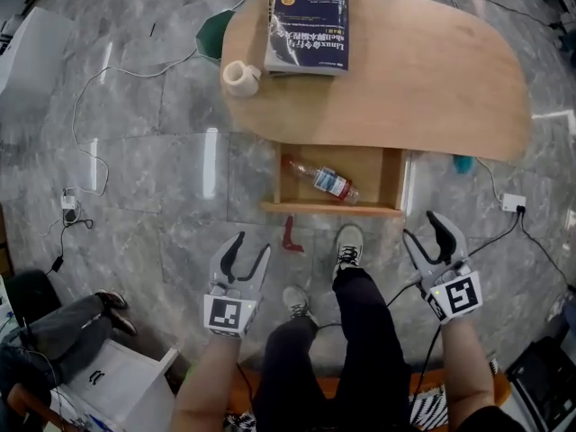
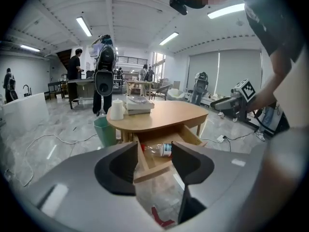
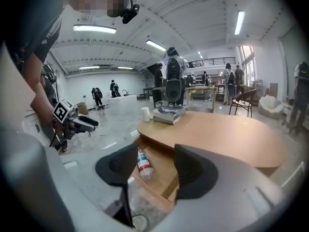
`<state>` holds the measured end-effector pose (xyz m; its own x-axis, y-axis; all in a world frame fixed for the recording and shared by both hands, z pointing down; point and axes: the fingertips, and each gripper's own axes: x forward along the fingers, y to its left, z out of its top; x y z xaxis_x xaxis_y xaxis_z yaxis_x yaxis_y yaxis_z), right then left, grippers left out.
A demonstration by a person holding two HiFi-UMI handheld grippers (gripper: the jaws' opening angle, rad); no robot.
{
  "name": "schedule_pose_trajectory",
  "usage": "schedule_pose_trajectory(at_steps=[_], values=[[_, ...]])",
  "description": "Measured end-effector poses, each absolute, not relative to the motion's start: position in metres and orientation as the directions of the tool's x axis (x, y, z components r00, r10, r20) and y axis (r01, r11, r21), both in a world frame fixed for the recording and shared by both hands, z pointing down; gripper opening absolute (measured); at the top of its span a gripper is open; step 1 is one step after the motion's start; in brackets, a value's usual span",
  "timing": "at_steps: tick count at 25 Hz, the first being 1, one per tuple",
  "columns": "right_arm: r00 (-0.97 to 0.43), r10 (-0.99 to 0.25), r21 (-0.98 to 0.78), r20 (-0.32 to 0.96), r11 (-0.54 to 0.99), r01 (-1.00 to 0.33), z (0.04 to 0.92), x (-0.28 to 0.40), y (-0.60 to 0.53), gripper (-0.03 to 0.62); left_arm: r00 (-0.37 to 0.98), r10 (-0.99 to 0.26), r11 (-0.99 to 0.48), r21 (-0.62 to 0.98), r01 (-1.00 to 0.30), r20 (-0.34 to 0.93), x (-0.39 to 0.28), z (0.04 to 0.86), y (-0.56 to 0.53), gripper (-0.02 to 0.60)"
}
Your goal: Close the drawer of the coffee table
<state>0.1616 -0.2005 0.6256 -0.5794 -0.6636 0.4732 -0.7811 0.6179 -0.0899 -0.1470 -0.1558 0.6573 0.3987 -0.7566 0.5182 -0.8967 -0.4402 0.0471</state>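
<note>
two grippers are hovering low over the floor, each with its jaws standing wide apart and gripping nothing. in the head view the left gripper [image 1: 252, 247] is sitting at about 7 o'clock from the drawer [image 1: 331, 209], and the right gripper [image 1: 423, 228] at about 4 o'clock from it. neither one is touching the wood.

the drawer is standing pulled out from under the coffee table [image 1: 423, 88], toward the person, and a plastic bottle [image 1: 326, 181] is lying on its side inside it. on the table top a book [image 1: 308, 27] is lying at 11 o'clock, and a white roll [image 1: 240, 76] is standing just beside it, at the book's 8 o'clock.

a small red thing [image 1: 290, 237] is lying on the floor between the left gripper and the drawer front. the person's shoe [image 1: 349, 244] is resting near the drawer front, at its 6 o'clock.

in both gripper views the drawer and the bottle are showing through the gap of the jaws, well beyond them.
</note>
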Motion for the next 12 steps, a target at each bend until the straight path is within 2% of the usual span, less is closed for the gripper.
schedule_pose_trajectory(at_steps=[12], values=[[-0.474,-0.686,-0.044,0.552,0.543,-0.838,0.783,0.19,-0.161,0.225,0.42,-0.745,-0.483,0.016,-0.876,0.518,-0.164,0.804,-0.16,0.243]])
